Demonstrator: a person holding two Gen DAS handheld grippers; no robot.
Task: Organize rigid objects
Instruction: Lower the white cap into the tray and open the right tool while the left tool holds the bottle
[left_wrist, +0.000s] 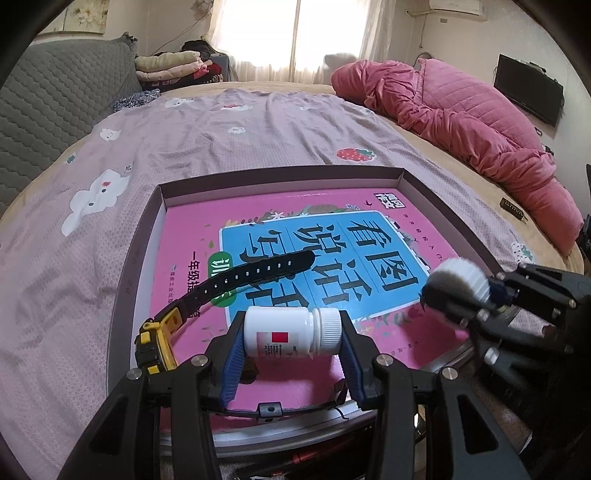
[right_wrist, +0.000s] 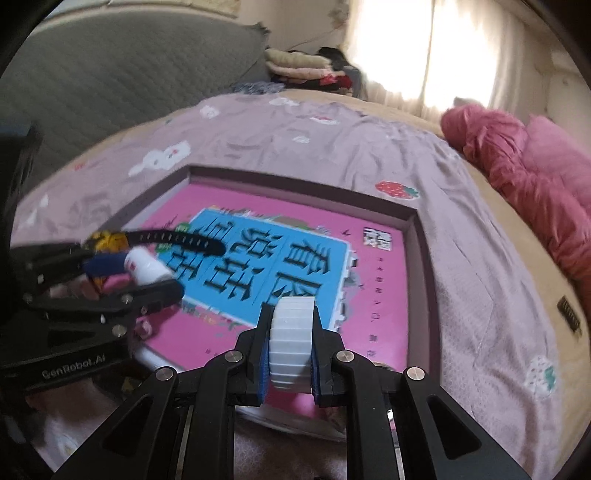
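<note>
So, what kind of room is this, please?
Most likely a bedroom in a home: a wide bed with a cartoon-print sheet, a crumpled pink quilt on it, folded clothes stacked by the curtained window.

"GenRobot.AI" on left hand-held gripper (right_wrist: 155, 275)
</note>
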